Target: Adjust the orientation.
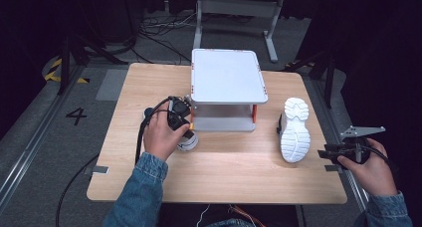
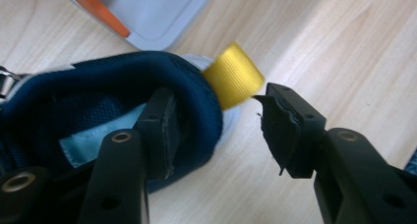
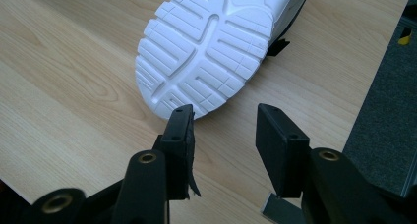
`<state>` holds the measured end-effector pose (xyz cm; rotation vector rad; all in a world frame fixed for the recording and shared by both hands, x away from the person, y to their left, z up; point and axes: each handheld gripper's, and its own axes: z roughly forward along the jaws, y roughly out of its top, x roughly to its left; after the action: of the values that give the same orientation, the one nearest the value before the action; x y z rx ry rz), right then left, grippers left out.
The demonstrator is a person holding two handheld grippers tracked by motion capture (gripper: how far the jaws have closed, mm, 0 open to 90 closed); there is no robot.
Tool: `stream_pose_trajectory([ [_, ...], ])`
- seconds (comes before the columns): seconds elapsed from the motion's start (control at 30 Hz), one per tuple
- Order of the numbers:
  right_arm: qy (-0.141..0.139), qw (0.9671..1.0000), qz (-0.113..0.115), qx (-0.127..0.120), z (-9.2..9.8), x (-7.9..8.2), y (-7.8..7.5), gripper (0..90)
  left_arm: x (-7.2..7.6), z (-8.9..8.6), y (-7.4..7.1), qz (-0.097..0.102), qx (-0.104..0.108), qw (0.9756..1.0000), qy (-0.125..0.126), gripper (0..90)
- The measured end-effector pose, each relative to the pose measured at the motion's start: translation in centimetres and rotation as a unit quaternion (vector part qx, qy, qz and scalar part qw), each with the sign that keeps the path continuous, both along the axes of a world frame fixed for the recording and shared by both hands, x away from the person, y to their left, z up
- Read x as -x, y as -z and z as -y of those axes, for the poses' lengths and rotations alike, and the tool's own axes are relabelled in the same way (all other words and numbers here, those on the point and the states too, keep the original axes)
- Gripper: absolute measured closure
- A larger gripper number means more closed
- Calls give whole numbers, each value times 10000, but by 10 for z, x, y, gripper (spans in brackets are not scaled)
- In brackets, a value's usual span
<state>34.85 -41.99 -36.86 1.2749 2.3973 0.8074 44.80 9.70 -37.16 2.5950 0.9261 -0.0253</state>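
A shoe with a navy blue lining [image 2: 98, 91] lies on the wooden table [image 1: 224, 172] by the front left leg of a white two-level shelf [image 1: 226, 75]. My left gripper [image 2: 221, 130] is open. One jaw is inside the shoe's opening and the other outside its padded collar. A yellow ribbed cylinder [image 2: 235, 76] shows just past the collar. In the high view the left gripper [image 1: 180, 118] is over that shoe [image 1: 188, 142]. A second, white shoe [image 1: 295, 130] lies on its side, sole [image 3: 211, 42] toward my right gripper [image 3: 223, 140], which is open just short of it.
The shelf's corner [image 2: 147, 13], with an orange leg, is close behind the navy-lined shoe. The right gripper [image 1: 323, 152] sits at the table's right edge, with grey floor [image 3: 388, 111] beyond. Cables and a metal stand lie on the floor behind the table.
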Motion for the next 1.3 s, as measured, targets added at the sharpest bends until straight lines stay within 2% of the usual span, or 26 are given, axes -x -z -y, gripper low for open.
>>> stream_pose_trajectory([
  [0.1,-42,10000,46,-9,-2,-3,-1,595,6,0,0,-69,-4,10000,4,483],
  [0.2,-114,9999,86,-22,-6,-8,-3,590,12,-1,2,-121,20,9999,65,517],
  [0.27,-200,9998,95,-22,-12,-12,-3,588,17,-4,3,-81,33,9999,53,600],
  [0.43,-428,9990,108,-25,-25,-22,-4,585,31,-18,-4,-65,-151,9998,-81,668],
  [0.6,-559,9984,112,-27,-33,-30,-5,585,44,-30,-11,-115,-401,9990,-157,659],
  [0.7,-635,9979,122,-23,-37,-33,-5,585,52,-36,-14,-224,-449,9987,-112,661],
  [0.8,-679,9976,139,-33,-39,-34,-6,585,60,-41,-20,-355,-549,9978,45,665],
  [0.87,-684,9975,153,-37,-39,-34,-7,584,63,-45,-19,-508,-637,9965,164,655],
  [0.97,-687,9975,162,-35,-39,-34,-7,583,62,-47,-14,-721,-610,9950,316,601],
  [1.07,-688,9975,171,-38,-39,-33,-8,580,58,-44,-9,-713,-550,9957,229,447],
  [1.2,-668,9976,163,-27,-38,-32,-7,578,51,-36,2,-775,-393,9960,202,437],
  [1.3,-665,9977,162,-21,-38,-32,-6,577,48,-24,16,-935,-505,9940,256,444],
])
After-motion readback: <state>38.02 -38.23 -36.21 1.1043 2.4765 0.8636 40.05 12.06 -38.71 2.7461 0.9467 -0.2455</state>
